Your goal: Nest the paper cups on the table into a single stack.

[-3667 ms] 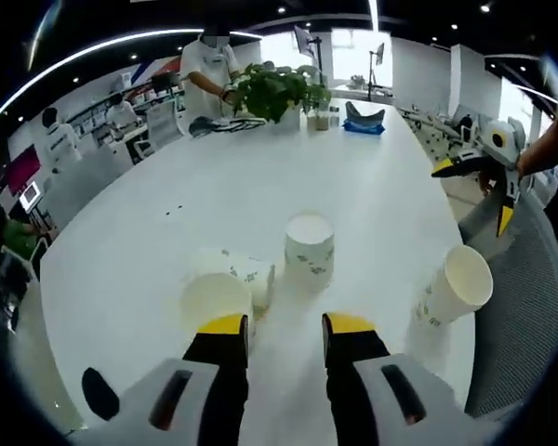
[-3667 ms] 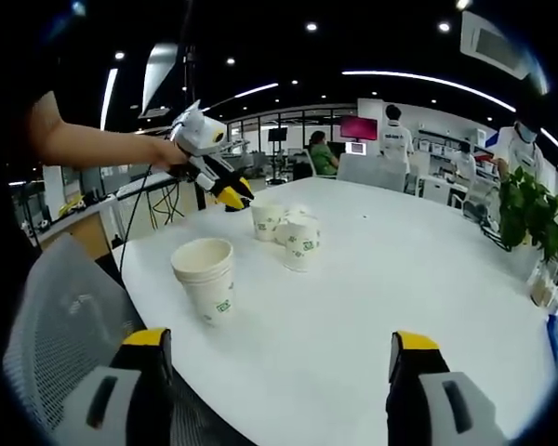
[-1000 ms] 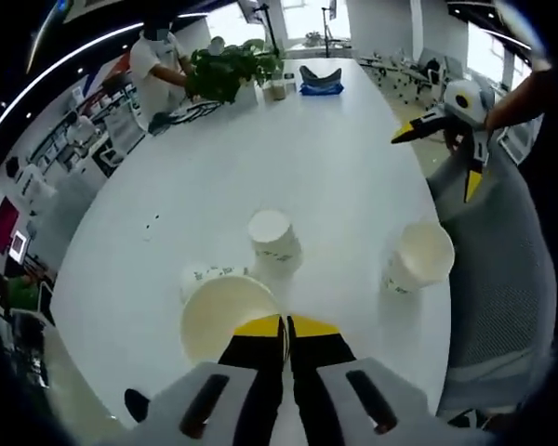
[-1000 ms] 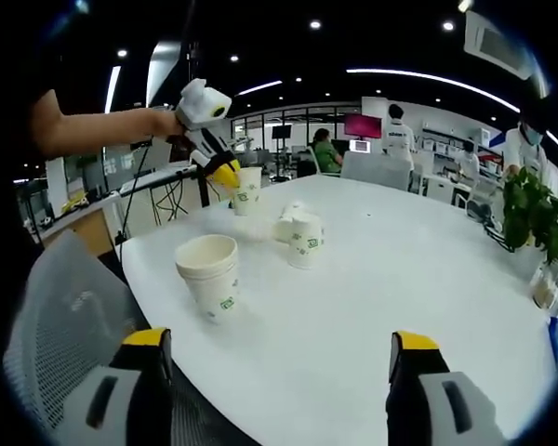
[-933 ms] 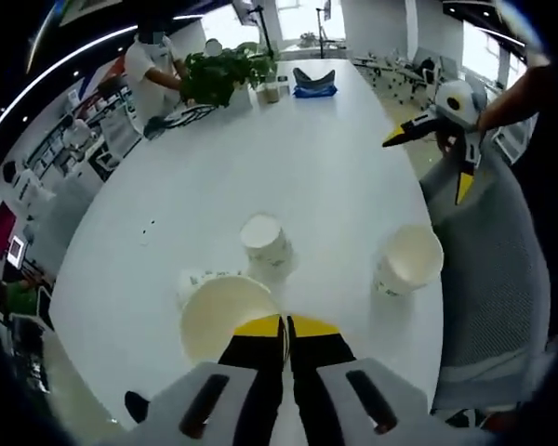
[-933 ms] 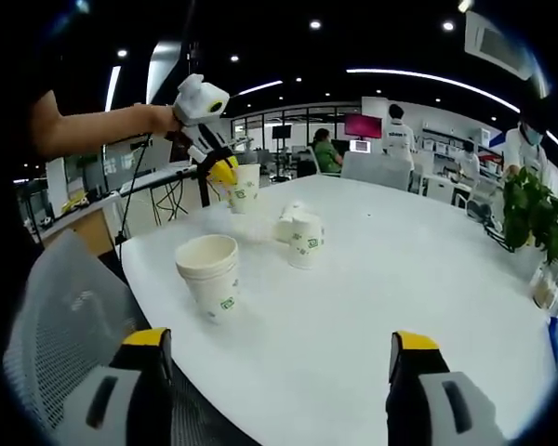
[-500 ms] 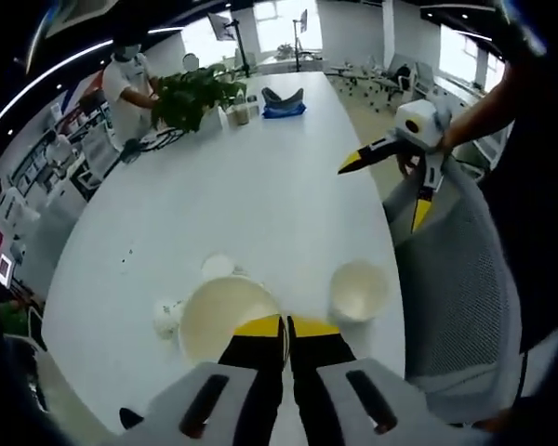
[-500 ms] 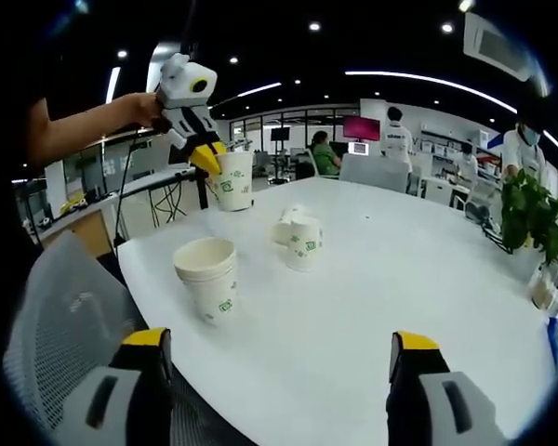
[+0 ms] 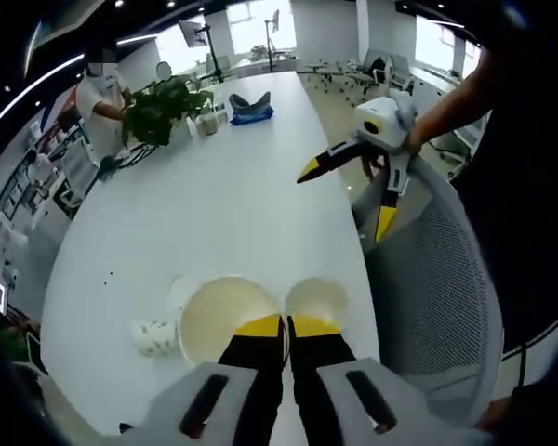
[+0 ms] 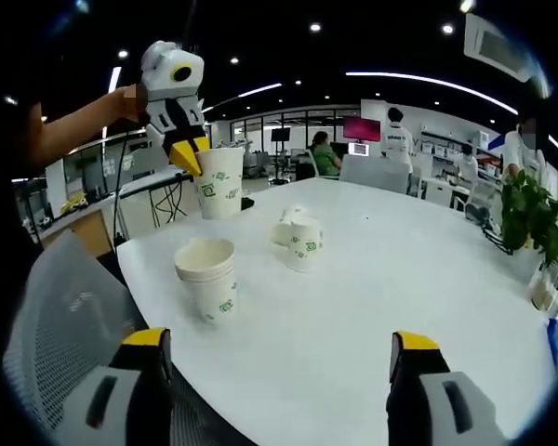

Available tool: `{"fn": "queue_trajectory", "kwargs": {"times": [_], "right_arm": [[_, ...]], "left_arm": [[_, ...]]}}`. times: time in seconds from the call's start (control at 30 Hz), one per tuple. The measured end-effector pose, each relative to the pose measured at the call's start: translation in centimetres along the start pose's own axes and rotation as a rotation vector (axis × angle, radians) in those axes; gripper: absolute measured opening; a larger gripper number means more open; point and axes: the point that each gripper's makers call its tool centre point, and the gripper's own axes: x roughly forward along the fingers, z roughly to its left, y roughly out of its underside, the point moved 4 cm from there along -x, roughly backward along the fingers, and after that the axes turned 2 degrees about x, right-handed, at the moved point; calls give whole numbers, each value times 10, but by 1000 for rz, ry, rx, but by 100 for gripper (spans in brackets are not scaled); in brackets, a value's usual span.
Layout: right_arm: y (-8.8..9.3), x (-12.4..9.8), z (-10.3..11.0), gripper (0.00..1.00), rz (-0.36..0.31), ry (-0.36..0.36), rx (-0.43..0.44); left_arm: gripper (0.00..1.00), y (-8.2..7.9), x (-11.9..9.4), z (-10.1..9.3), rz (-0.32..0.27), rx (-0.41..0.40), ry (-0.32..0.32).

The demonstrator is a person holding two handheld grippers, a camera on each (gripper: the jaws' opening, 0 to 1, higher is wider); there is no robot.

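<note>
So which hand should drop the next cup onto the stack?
Left. Its tongs already grip a cup in the air near the stack. The right tongs are open and hold nothing.

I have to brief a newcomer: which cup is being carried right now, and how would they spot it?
On the white table, go to the near corner by the grey mesh chair. A short cup stack stands there; the carried cup hangs in the air above and behind it, its rim pinched by the left gripper, while all others rest on the table.
</note>
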Motion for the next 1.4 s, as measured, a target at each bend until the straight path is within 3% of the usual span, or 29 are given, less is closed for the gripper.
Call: {"fn": "queue_trajectory", "kwargs": {"times": [0.67, 1.07, 1.4], "right_arm": [[1, 0, 0, 98, 9, -1, -5], [2, 0, 0, 97, 13, 2, -5], [4, 0, -1, 95, 24, 4, 4]], "left_arm": [[0, -17, 29, -38, 13, 53, 78], [0, -4, 51, -50, 75, 79, 114], [0, 10, 72, -54, 88, 57, 152]]}}
